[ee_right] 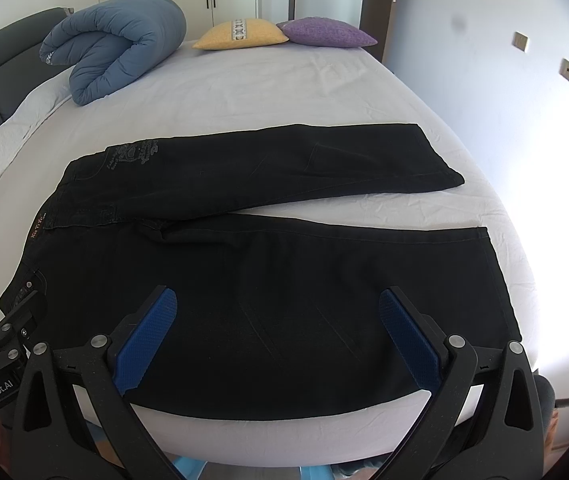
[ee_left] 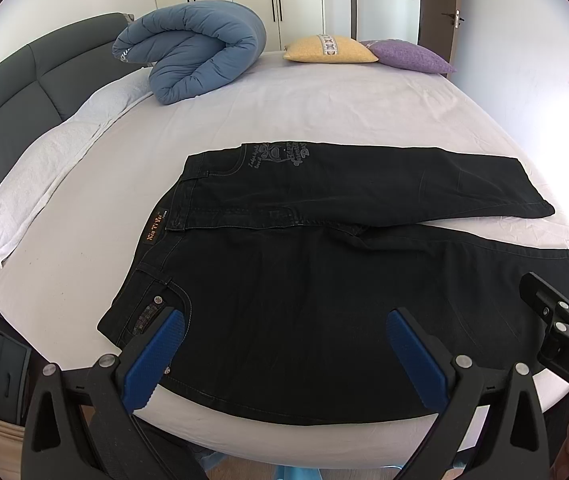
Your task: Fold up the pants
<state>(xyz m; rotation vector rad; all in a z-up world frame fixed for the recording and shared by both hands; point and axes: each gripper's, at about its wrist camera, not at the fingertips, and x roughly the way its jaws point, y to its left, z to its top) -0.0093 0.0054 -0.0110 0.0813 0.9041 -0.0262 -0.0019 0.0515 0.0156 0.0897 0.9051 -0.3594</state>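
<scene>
Black jeans (ee_left: 304,288) lie flat on the bed, waistband to the left, the two legs spread apart toward the right; the same black jeans (ee_right: 268,280) fill the right wrist view. My left gripper (ee_left: 284,332) hovers open over the near leg close to the waistband, nothing between its blue pads (ee_left: 156,356). My right gripper (ee_right: 278,312) is open above the near leg further right, holding nothing. The right gripper's body (ee_left: 560,320) shows at the right edge of the left wrist view, and the left gripper's body (ee_right: 0,340) at the left edge of the right wrist view.
The bed (ee_left: 324,112) has a pale sheet. A rolled blue duvet (ee_left: 192,52), a yellow cushion (ee_left: 330,50) and a purple cushion (ee_left: 412,56) sit at the far side. White pillows (ee_left: 40,172) lie by the grey headboard (ee_left: 16,80) on the left. A wall (ee_right: 484,60) stands right.
</scene>
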